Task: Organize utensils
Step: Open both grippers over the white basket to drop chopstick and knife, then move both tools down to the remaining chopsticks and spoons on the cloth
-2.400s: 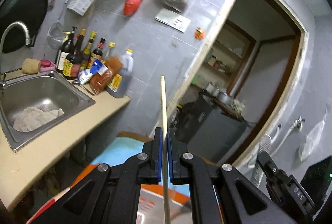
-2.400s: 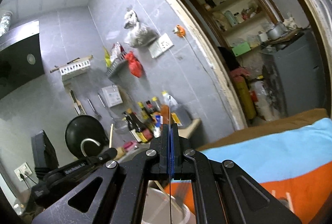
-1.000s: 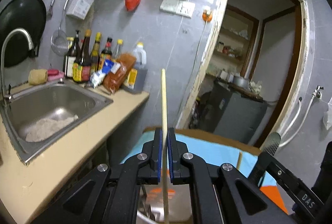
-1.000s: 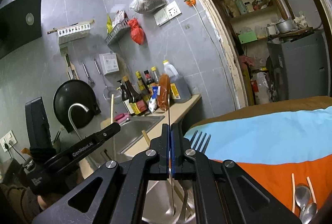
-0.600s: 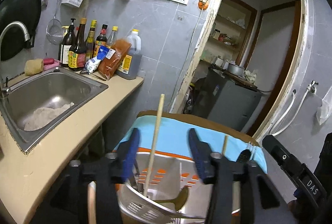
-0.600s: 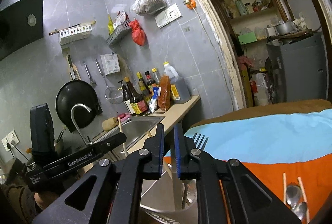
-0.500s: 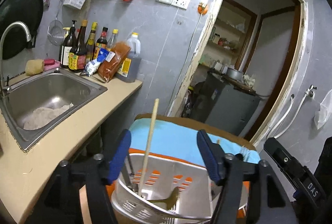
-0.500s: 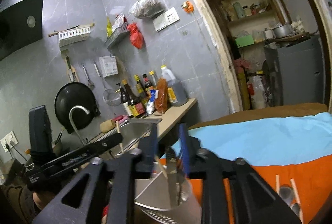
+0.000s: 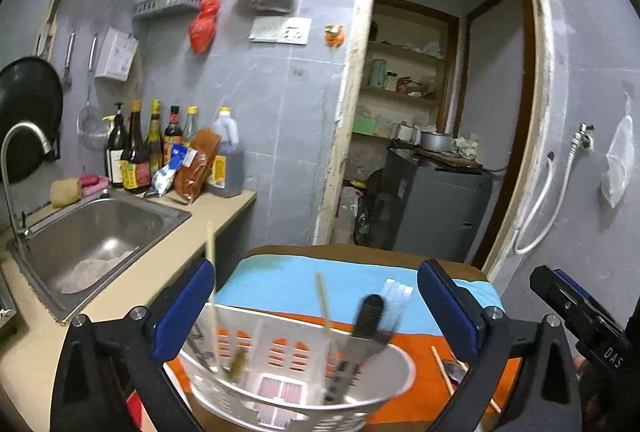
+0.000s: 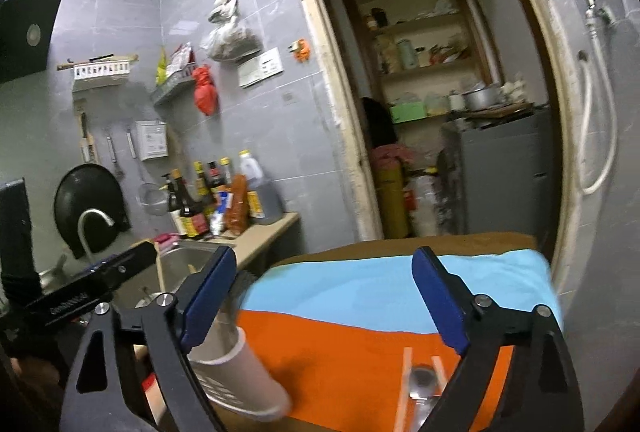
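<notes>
At the far left, a steel sink point(image 9: 100, 232) sits in the beige counter, with a curved tap point(image 9: 20, 148) over it and a row of sauce bottles point(image 9: 160, 148) along the grey tiled wall behind.

In the left wrist view, the left tongs point(image 9: 316, 308) are opening, their blue pads spread wide and pressing on nothing. Between and below them stands the white utensil basket point(image 9: 300, 408), on the surface with the orange-and-blue cloth point(image 9: 288, 284). A wooden chopstick point(image 9: 211, 272) leans upright at the basket's left side, just beside the left pad; whether it touches the pad cannot be told. A second chopstick point(image 9: 323, 308) stands near the middle of the basket, and a black-handled utensil point(image 9: 366, 316), blurred, leans to its right next to a fork point(image 9: 396, 292) whose tines point up. On the cloth to the right of the basket lie another chopstick point(image 9: 444, 368) and a spoon point(image 9: 458, 372).

In the right wrist view, the right tongs point(image 10: 324, 296) are also opening, with nothing between the pads. The basket point(image 10: 240, 372) is at their lower left, partly hidden behind the left finger. Between the fingers further right, a spoon point(image 10: 424, 380) lies on the orange part of the cloth point(image 10: 340, 352) with a pale chopstick point(image 10: 404, 380) on either side of it. Beyond the surface, an open doorway point(image 10: 420, 112) leads to shelves and a grey cabinet.
</notes>
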A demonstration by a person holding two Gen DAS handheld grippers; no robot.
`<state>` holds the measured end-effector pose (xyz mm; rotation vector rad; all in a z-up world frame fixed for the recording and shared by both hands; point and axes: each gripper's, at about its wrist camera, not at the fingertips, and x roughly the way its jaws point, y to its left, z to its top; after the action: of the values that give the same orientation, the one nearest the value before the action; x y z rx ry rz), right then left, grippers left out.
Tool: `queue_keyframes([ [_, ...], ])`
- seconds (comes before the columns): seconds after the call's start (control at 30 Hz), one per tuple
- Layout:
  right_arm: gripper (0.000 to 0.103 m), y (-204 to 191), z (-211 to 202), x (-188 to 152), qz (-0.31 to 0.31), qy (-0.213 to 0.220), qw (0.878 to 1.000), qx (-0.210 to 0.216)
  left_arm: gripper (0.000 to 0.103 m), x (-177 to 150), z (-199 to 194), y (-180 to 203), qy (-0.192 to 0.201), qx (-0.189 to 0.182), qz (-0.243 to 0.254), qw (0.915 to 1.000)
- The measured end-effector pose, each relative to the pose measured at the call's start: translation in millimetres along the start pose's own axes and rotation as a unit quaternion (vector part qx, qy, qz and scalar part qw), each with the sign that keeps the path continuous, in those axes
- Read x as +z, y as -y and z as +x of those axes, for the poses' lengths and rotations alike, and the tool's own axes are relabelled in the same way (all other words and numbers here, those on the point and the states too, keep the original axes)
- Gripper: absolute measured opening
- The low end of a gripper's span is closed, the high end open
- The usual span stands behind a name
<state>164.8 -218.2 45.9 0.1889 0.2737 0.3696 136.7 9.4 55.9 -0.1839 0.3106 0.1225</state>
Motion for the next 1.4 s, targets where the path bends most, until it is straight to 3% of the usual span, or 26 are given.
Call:
queue_keyframes([
  [0.1, 0.095, 13, -13, 5, -0.009, 0.003, 1.0, -0.018, 0.103, -5, -6, 16, 0.006, -0.003, 0.006, 1.0],
  [0.4, 0.096, 61, -41, 9, -0.014, -0.005, 0.998, -0.054, 0.103, -28, -16, 59, -0.005, -0.013, 0.025, 0.9996],
  [0.73, 0.096, 125, -35, -14, -0.004, -0.066, 0.995, -0.074, 0.103, -71, -3, 94, -0.072, -0.038, 0.026, 0.9964],
  [0.93, 0.095, 155, -14, -41, 0.019, -0.132, 0.989, -0.061, 0.103, -92, 21, 110, -0.127, -0.056, 0.024, 0.9901],
  [1.07, 0.079, 161, 2, -59, 0.013, -0.166, 0.985, -0.043, 0.101, -105, 43, 114, -0.167, -0.061, 0.018, 0.9839],
  [1.23, 0.058, 166, 21, -83, 0.009, -0.216, 0.976, -0.014, 0.083, -122, 69, 114, -0.218, -0.067, 0.005, 0.9737],
  [1.4, 0.043, 164, 34, -101, 0.003, -0.26, 0.965, 0.021, 0.069, -134, 87, 116, -0.256, -0.081, -0.003, 0.9632],
])
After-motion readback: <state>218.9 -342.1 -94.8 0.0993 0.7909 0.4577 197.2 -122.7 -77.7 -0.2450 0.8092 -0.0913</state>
